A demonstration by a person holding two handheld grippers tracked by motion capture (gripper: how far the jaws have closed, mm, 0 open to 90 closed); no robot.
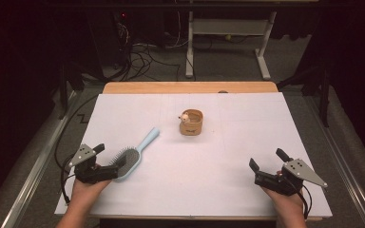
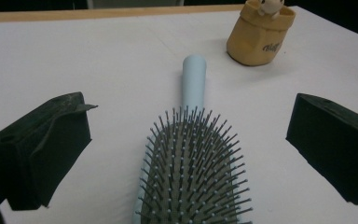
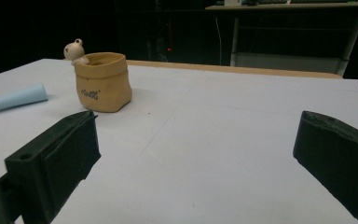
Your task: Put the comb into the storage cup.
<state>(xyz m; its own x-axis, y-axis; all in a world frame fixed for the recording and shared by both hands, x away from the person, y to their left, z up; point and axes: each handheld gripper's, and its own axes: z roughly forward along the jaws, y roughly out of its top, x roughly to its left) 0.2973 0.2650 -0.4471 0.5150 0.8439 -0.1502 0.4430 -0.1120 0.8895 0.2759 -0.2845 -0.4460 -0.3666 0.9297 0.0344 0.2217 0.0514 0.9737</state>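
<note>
Hairbrush (image 1: 132, 156): lies flat on the white counter (image 1: 228, 156) at its near left, bristles up, handle pointing away toward the pouch.
Hairbrush look: pale blue body and tapering rounded handle; grey oval pad set with dark pins, each tipped with a small pale ball.
Left gripper (image 1: 105, 156): jaws spread wide, one on each side of the brush head, holding nothing; the person's left hand (image 1: 88, 183) grips it from behind.
Left gripper view: the brush head (image 2: 196, 172) lies between the two black jaws, clear of both, with the handle running straight ahead; the pins and their tips show plainly here, while the high view gives just a dark oval.
Right gripper (image 1: 268, 162): jaws wide apart and empty, near the counter's right front corner, well apart from the brush.
Right gripper view: bare white counter lies between the jaws; the blue tip of the brush handle (image 3: 14, 99) enters at the left edge, near the pouch (image 3: 102, 81).
Pouch (image 1: 191, 122): tan, soft-sided, rim rolled over, standing upright near the counter's middle, beyond the handle's end.
Figure: a small cream toy (image 1: 184, 117) peeks over the pouch rim.
Writing: a short dark script mark on the pouch front, seen in both gripper views, too small to read.
Beyond the counter: a wooden edge (image 1: 190, 87), cables on the floor and a white desk frame (image 1: 228, 42), seen from the high view.
</note>
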